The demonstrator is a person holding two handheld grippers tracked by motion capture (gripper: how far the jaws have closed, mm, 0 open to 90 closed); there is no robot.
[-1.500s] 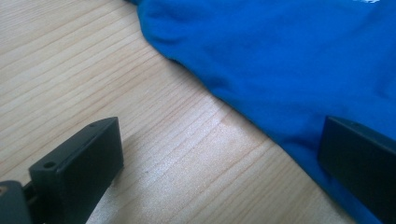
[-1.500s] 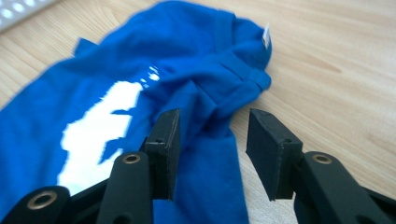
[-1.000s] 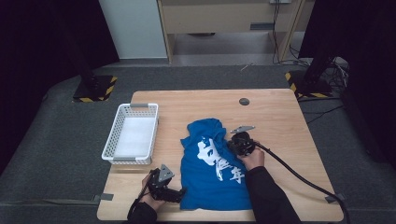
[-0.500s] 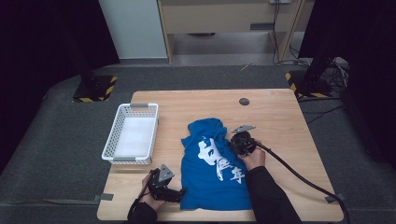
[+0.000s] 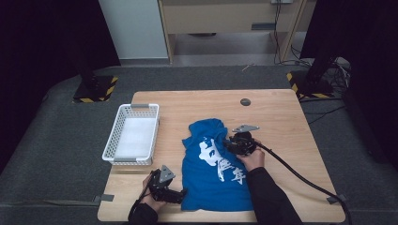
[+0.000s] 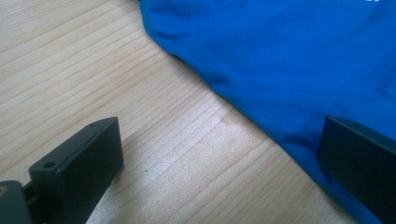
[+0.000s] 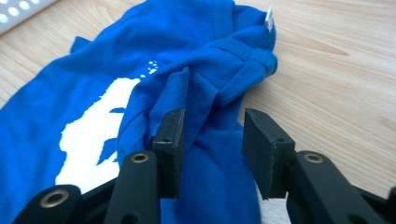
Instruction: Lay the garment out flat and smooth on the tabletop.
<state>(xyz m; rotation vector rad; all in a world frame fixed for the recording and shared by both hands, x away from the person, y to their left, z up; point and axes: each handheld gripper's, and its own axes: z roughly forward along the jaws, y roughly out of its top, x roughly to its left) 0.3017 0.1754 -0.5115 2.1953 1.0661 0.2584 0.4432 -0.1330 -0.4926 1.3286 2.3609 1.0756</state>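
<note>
My right gripper (image 7: 210,154) has just been opening; a fold of the blue shirt (image 7: 154,93) lies between its parted jaws, unpinched.

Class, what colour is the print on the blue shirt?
White print, clearest in the right gripper view.

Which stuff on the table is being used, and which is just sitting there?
In use:
- blue T-shirt
- right gripper, jaws just opening, a fold of shirt between them
- left gripper, open at the shirt's edge

Just lying about:
- white basket
- small dark disc
</note>
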